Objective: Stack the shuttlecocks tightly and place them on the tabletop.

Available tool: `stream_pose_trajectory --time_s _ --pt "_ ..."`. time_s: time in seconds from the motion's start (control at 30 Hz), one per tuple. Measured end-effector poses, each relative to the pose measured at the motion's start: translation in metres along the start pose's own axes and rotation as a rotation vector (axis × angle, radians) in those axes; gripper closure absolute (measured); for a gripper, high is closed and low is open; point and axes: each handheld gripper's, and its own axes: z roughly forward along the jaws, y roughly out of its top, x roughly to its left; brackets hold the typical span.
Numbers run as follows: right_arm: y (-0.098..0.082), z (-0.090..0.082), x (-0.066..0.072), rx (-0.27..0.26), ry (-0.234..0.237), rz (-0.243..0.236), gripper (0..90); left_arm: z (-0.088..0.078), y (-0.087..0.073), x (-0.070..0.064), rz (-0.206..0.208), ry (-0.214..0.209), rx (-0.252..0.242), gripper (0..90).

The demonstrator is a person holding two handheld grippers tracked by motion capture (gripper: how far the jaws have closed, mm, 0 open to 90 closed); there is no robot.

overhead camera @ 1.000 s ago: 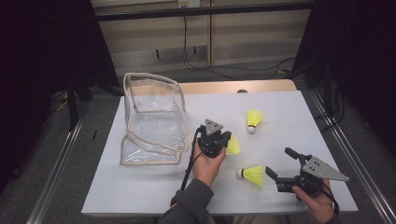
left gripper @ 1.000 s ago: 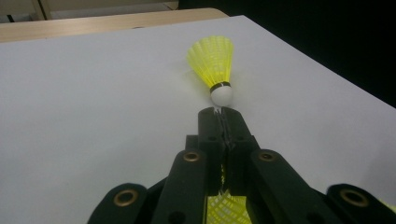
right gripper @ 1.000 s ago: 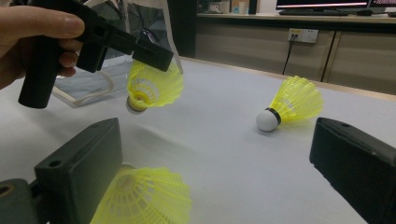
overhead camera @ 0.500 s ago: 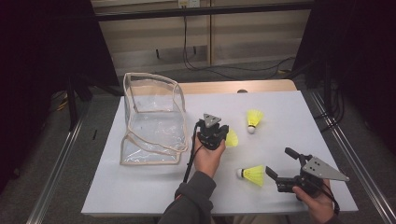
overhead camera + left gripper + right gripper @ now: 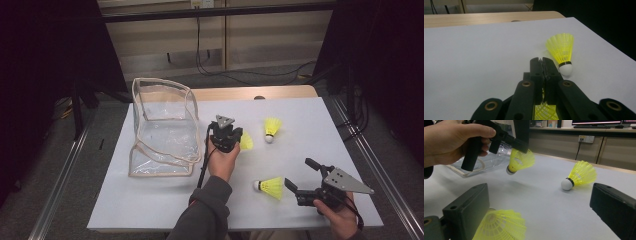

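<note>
High view: your left tool (image 5: 235,138) was clamped on a yellow shuttlecock (image 5: 245,141), held just above the white surface (image 5: 150,200), w/ the clear zip bag (image 5: 162,127) lying just to its left, mouth up. Judged step: carry phase, one shuttle picked and on its way to the bag; next move calls for swinging left over the bag's rim and lowering before you let go, since the floppy near wall could catch the skirt. Your right tool (image 5: 296,176) sat near the front right edge, jaws wide, w/ a second shuttlecock (image 5: 270,187) lying on its side just beside the jaw tips, cork pointing left. A third shuttlecock (image 5: 272,128) lay farther back, well apart from the bag. Left gripper view: jaws were pressed nearly together, yellow skirt (image 5: 544,111) pinched low between them; the third shuttlecock (image 5: 562,51) lay ahead to the right, cork toward the camera, nothing else on the surface there. Right gripper view: jaws stood wide apart, the second shuttlecock's skirt (image 5: 501,225) sitting inside the left jaw, not squeezed; beyond, your left hand (image 5: 451,141) held the carried shuttle (image 5: 520,161) clear of the surface, cork down-left, bag (image 5: 480,163) behind it. The third one (image 5: 580,175) lay to the right. Nothing blocked the path to the bag except its own sagging rim.
</note>
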Motion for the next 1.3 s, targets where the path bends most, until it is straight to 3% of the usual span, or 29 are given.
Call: stream_pose_trajectory --time_s 0.83,1.3 --pt "0.0 0.0 -0.001 -0.003 -0.001 0.002 2.0 0.014 0.009 0.021 0.006 0.106 0.009 87.1" --pt "0.0 0.0 -0.002 -0.001 0.0 0.001 2.0 0.019 0.011 0.029 0.014 0.137 0.013 86.9"
